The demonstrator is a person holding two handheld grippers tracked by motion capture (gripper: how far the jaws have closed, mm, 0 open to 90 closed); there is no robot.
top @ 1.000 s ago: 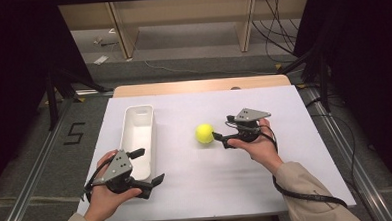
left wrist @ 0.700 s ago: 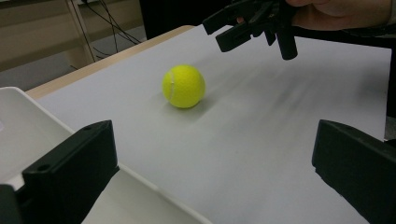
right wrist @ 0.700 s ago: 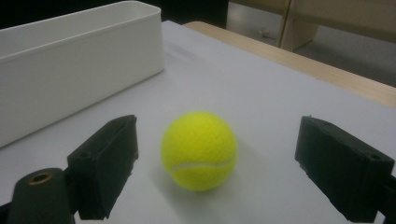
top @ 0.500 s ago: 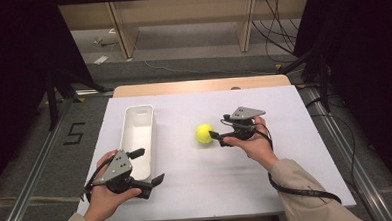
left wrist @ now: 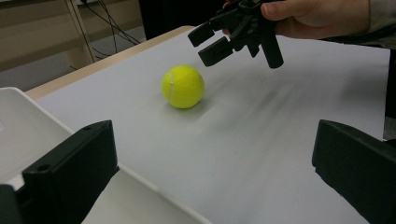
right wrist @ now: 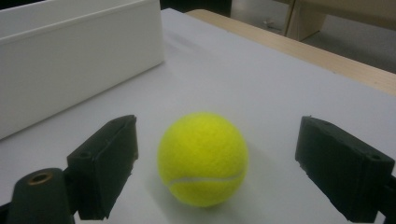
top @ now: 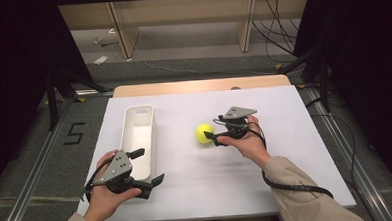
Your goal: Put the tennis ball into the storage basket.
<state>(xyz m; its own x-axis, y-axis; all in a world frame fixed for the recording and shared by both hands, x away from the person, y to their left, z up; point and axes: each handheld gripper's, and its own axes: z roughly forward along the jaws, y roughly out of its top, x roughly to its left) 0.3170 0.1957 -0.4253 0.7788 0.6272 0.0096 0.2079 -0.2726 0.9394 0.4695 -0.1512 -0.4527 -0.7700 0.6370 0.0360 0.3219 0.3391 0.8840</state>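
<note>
Tennis ball point(top: 204, 133): one, yellow, resting on the white bench point(top: 284, 111) at centre frame in the high view, right of the one white tray point(top: 138, 124) and apart from it. Right tool point(top: 211, 138) sits just beside the ball's right side; in the right gripper view the ball point(right wrist: 203, 158) lies between its spread jaws, neither jaw touching. Left tool point(top: 147, 166) rests at lower left, jaws wide apart, holding nothing, one jaw over the tray's near end.

Judged step: approach to grasp. Next move calls for a slight advance, then closing both jaws squarely across the ball's middle, as it may roll.

Count: two tools, one ball, one tray.
</note>
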